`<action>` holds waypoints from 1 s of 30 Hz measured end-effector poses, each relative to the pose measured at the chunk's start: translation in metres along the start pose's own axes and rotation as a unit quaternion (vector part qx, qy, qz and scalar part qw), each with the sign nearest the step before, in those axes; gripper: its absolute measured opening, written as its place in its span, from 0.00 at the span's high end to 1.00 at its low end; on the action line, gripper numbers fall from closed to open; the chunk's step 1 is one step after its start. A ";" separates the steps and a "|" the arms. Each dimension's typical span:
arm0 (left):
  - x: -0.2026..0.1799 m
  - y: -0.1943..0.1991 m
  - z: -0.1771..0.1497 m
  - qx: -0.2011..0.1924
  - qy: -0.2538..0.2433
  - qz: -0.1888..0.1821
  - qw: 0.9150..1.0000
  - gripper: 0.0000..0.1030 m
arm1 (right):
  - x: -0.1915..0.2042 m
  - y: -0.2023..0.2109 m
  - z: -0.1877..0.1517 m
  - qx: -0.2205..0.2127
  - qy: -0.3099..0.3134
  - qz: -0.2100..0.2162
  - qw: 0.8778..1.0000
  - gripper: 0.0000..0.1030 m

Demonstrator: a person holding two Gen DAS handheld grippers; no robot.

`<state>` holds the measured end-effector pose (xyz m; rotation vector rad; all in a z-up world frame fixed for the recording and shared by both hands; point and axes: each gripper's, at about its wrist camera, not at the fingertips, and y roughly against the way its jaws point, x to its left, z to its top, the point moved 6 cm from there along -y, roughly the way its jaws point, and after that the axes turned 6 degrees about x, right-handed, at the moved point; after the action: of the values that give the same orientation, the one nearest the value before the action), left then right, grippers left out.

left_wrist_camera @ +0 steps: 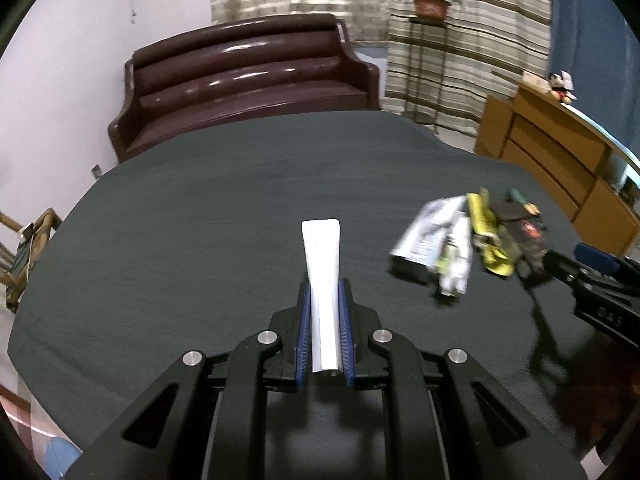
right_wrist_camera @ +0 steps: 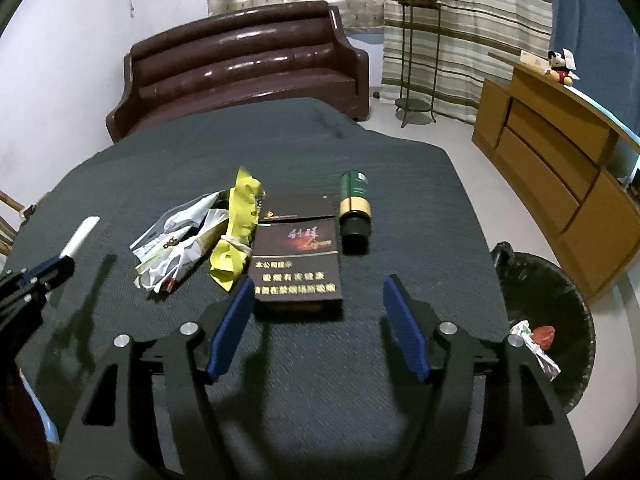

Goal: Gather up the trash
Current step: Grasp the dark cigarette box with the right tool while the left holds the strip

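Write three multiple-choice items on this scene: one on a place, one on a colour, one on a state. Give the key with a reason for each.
1. Where is the trash bin?
A. On the table
B. On the floor past the table's right edge
C. On the sofa

2. What colour is the wrapper tied with a rubber band?
A. Yellow
B. Red
C. Blue

3. What is the left gripper doing?
A. Standing open over nothing
B. Clamped on a white paper strip
C. Clamped on the green bottle

Key:
1 B: the bag-lined bin stands on the pale floor beside the dark table.
2 A: it lies bright yellow beside the dark cigarette box.
3 B: the white paper strip sticks out between its blue pads, while the green bottle lies on the table.
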<state>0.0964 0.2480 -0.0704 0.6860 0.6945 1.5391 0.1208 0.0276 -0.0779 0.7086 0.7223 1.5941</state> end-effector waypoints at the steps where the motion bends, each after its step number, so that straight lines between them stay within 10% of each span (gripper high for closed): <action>1: 0.004 -0.002 0.001 0.001 0.004 0.002 1.000 0.86 | 0.001 -0.002 0.001 0.002 0.001 0.001 1.000 0.33; 14: 0.023 -0.021 0.007 0.015 0.025 0.003 1.000 0.86 | 0.014 -0.027 0.009 0.042 0.015 -0.022 0.999 0.33; 18: 0.021 -0.022 0.007 0.018 0.029 0.001 0.999 0.86 | 0.017 -0.033 0.010 0.057 0.026 -0.021 0.998 0.47; 30: 0.021 -0.021 0.007 0.020 0.030 -0.003 0.999 0.86 | 0.018 -0.010 0.000 0.022 0.034 -0.020 0.999 0.48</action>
<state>0.1135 0.2701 -0.0816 0.6687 0.7728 1.5486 0.1245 0.0467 -0.0852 0.6701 0.8181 1.5767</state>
